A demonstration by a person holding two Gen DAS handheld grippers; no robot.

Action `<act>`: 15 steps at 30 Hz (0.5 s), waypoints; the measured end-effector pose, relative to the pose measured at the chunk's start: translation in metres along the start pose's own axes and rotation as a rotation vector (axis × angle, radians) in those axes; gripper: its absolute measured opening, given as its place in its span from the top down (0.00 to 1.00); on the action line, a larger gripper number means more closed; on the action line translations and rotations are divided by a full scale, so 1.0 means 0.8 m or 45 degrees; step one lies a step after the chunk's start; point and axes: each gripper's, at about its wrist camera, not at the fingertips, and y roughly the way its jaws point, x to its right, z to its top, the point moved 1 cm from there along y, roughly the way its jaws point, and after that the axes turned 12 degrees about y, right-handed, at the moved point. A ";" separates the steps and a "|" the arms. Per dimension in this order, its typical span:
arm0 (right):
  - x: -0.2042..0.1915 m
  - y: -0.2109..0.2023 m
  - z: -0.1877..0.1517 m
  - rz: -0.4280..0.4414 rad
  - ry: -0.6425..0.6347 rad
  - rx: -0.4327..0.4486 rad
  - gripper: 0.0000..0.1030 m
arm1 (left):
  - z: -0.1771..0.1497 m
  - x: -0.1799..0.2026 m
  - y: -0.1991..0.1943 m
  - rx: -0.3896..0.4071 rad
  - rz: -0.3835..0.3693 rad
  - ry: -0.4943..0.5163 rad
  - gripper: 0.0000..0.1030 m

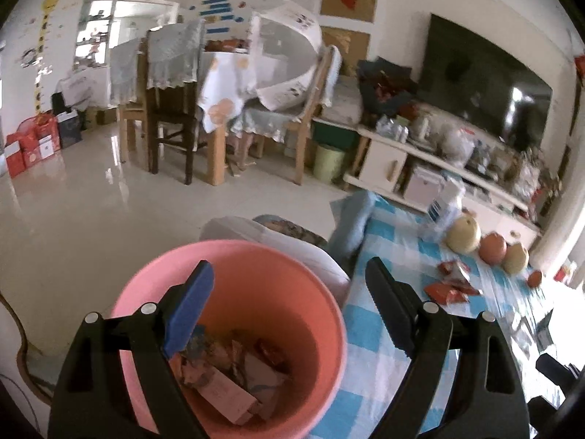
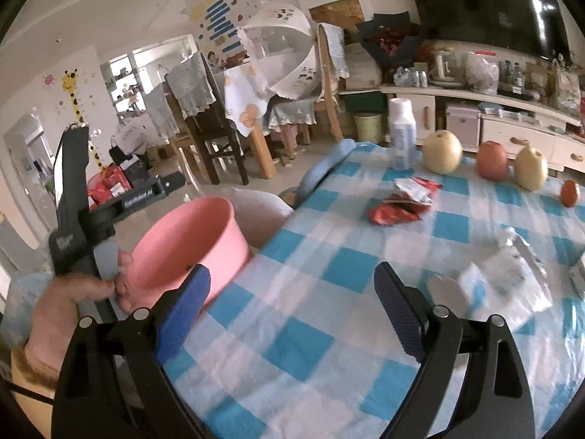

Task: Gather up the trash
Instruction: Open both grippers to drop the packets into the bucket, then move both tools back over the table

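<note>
Both tongs wide and empty, bin loaded

My left gripper hangs over the pink bin; right gripper faces the table. I'd sweep it ahead-right to the red wrappers, approaching low.

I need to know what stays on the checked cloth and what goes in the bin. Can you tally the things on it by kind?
Fruit: 4 (pear, orange-red fruit, second pear, small red fruit)
Bottles: 1 (white bottle)
Red wrappers: 1 crumpled cluster
White or clear wrappers: at least 1, blurred
Total: at least 7
</note>
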 end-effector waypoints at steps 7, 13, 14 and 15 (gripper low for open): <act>0.034 -0.034 -0.017 -0.022 -0.014 0.043 0.09 | -0.004 0.041 -0.010 0.012 -0.126 0.064 0.17; 0.068 -0.057 -0.018 -0.042 0.007 0.060 0.09 | -0.014 0.082 -0.023 0.049 -0.121 0.194 0.17; 0.073 -0.061 -0.018 -0.047 0.010 0.065 0.09 | -0.016 0.090 -0.024 0.044 -0.125 0.213 0.17; 0.080 -0.066 -0.018 -0.056 0.016 0.072 0.09 | -0.019 0.098 -0.026 0.038 -0.132 0.235 0.17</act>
